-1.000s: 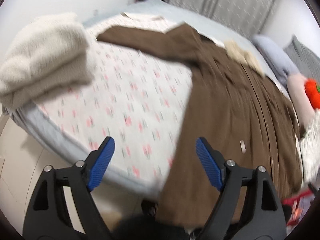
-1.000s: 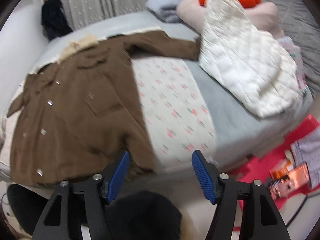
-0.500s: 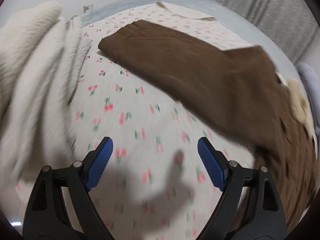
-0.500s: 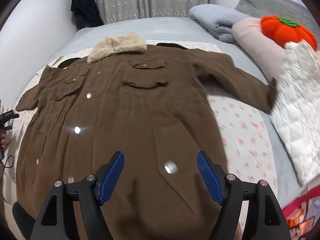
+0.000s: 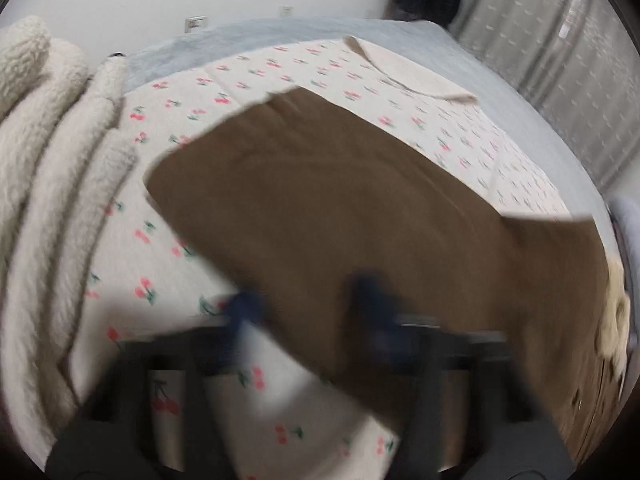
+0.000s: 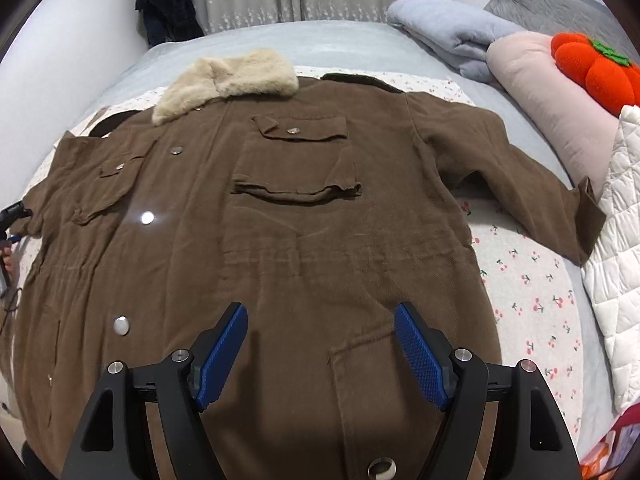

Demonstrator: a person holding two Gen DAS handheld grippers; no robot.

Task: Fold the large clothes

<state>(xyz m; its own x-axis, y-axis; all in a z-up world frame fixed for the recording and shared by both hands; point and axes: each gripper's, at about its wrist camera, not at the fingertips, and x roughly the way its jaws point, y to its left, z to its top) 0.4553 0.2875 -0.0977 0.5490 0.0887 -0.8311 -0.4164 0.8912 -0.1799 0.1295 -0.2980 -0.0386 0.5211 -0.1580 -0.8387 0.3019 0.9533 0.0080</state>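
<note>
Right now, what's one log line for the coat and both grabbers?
left gripper: just closing, brown coat sleeve between jaws | right gripper: open above coat front | fold: not started

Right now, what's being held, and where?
The left hand-held gripper seems shut on the coat sleeve, near edge; blur hides the pinch. The right hand-held gripper holds nothing.

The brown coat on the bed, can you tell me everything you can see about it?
The brown coat lies spread flat, front up, on a cherry-print sheet. It looks like soft corduroy, with a cream fluffy collar, flap pockets and shiny snap buttons. Both sleeves stretch out sideways; one cuff reaches the white quilted jacket. The right gripper hovers open over its lower part. The left gripper, blurred, has just been closing at the other sleeve; whether it has caught the cloth is unclear.
</note>
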